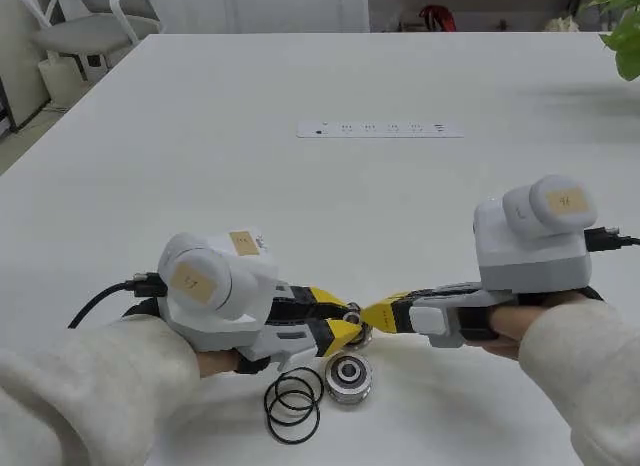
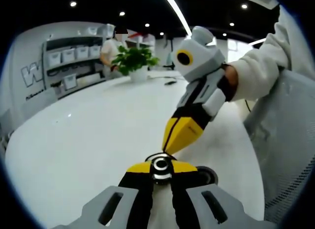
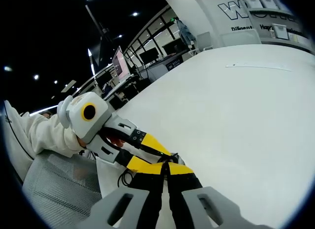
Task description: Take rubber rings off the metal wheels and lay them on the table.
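- Fingers of the left gripper are clenched on a small metal wheel, holding it just above the counter.
- Coming in from the other side, the right gripper has its fingers drawn almost together at that wheel's rim. Whether they have a ring pinched between them, I cannot tell.
- Just beside the grippers, on the person's side, a second wheel lies flat on the counter.
- Next to it lie a few black rubber rings, loose and overlapping.
- By my reading the job is partway through: those rings are off and laid down, and the held wheel is being worked on now. I cannot make out whether the second wheel is already bare.
- Further out, a white socket strip sits well apart from the work.
- At the far corners are a chair and a plant.
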Available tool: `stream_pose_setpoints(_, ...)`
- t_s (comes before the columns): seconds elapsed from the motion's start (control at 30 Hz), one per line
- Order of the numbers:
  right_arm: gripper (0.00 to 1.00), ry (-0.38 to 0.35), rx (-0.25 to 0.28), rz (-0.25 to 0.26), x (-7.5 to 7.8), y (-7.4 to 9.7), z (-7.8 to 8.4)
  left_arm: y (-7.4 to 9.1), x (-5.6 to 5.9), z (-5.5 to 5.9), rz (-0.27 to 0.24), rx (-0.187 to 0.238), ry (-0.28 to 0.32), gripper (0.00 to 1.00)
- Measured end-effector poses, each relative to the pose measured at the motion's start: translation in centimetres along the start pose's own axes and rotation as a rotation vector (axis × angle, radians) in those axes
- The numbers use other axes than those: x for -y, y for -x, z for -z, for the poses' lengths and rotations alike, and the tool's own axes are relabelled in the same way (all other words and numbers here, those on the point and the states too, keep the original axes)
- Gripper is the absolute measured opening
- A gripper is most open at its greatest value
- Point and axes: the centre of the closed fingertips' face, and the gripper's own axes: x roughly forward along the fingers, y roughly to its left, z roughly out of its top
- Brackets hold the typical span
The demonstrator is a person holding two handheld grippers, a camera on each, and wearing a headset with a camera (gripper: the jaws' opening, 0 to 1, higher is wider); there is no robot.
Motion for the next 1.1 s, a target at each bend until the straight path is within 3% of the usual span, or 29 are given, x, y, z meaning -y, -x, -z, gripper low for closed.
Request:
stream_pose_setpoints(0.23, 0.0, -0.007, 0.025, 0.002, 0.11, 0.26, -0.64, 0.0, 0.0, -0.01, -0.001, 0.001, 0.002, 0.14)
stream_pose_setpoints(1.1, 0.0, -0.034, 0.007, 0.009, 0.44, 0.28, 0.16, -0.06, -0.05, -0.14, -0.009, 0.034, 0.015, 0.14)
